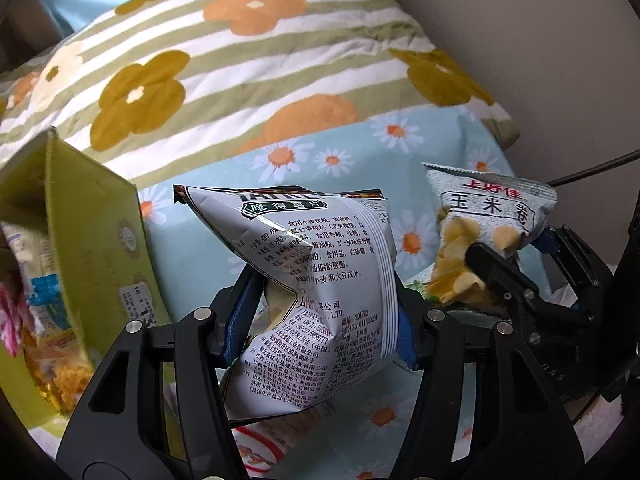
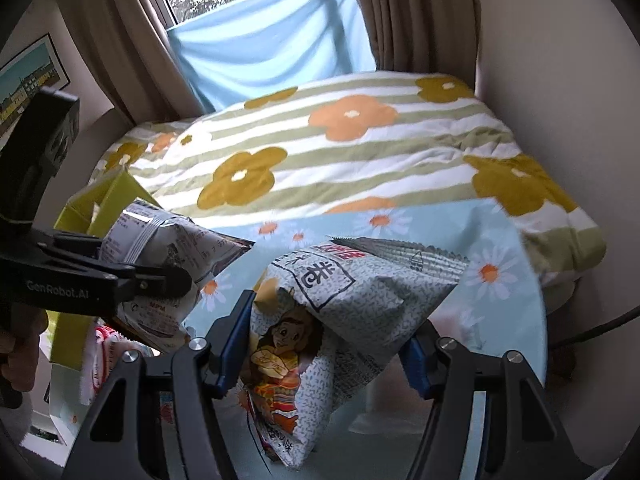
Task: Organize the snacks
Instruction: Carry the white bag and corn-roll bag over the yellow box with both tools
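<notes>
My left gripper (image 1: 320, 312) is shut on a white chip bag (image 1: 320, 264) covered in printed text, and holds it above the daisy-print sheet (image 1: 280, 160). To its right, my right gripper (image 1: 516, 256) pinches a grey speckled corn-roll bag (image 1: 492, 212). In the right wrist view that corn-roll bag (image 2: 352, 312) hangs crumpled between the blue pads (image 2: 234, 340) of the right gripper (image 2: 324, 344), which is shut on it. The left gripper (image 2: 160, 280) with the chip bag (image 2: 172, 248) shows at the left. A green box (image 1: 92, 240) at the left holds several snack packets.
A striped quilt (image 1: 240, 60) with orange and mustard flowers lies bunched behind the bags. A black cable (image 1: 592, 168) runs along the wall at the right. A pink-and-white packet (image 2: 104, 352) lies beside the green box (image 2: 116, 196). Another packet lies under the held chip bag.
</notes>
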### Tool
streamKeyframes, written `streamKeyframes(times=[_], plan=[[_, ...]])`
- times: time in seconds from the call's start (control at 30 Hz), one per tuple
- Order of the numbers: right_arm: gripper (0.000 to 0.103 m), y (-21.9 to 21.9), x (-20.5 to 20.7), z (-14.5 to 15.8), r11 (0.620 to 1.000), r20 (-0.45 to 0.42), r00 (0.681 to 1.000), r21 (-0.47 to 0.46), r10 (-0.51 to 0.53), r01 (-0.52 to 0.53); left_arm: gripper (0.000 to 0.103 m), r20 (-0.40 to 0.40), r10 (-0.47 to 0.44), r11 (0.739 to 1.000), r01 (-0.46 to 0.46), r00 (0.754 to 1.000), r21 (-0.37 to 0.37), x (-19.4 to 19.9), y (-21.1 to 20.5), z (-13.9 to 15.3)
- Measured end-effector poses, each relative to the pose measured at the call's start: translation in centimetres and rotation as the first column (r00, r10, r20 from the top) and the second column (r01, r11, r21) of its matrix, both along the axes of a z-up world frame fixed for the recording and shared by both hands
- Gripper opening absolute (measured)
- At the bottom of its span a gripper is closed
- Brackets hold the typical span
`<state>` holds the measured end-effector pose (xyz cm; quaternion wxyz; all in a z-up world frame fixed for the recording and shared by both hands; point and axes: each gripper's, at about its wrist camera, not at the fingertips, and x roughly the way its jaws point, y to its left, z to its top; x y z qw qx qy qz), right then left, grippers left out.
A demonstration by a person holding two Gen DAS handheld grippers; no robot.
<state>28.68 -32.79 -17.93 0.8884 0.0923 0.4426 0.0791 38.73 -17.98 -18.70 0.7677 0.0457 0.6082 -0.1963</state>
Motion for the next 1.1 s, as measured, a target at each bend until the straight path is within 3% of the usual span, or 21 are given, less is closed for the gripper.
streamKeyframes(times=[0.33,0.63,0.9,1.1], plan=[[0.060,-1.0,-1.7,7.2,0.999,0.084,0.996,0.036,0.016,-0.019,0.055,0.125,0.102,0.988,-0.086,0.987,-0.127,-2.2,2.1,7.7],[0.060,3.9,-2.0,12.4,0.983,0.176,0.971,0.046,0.165,-0.175,0.055,0.217,0.274,0.956,-0.241,0.937,-0.168,-4.9,9.5,13.4],[0.060,12.1,-2.2,14.0,0.953,0.214,0.934,0.031,0.287,-0.300,0.055,0.236,0.406,0.910,-0.367,0.883,-0.192,-7.0,20.1,14.4],[0.060,19.4,-1.7,13.8,0.939,0.203,0.925,0.055,0.322,-0.339,0.055,0.204,0.426,0.902,-0.399,0.881,-0.163,-7.5,27.8,12.8]])
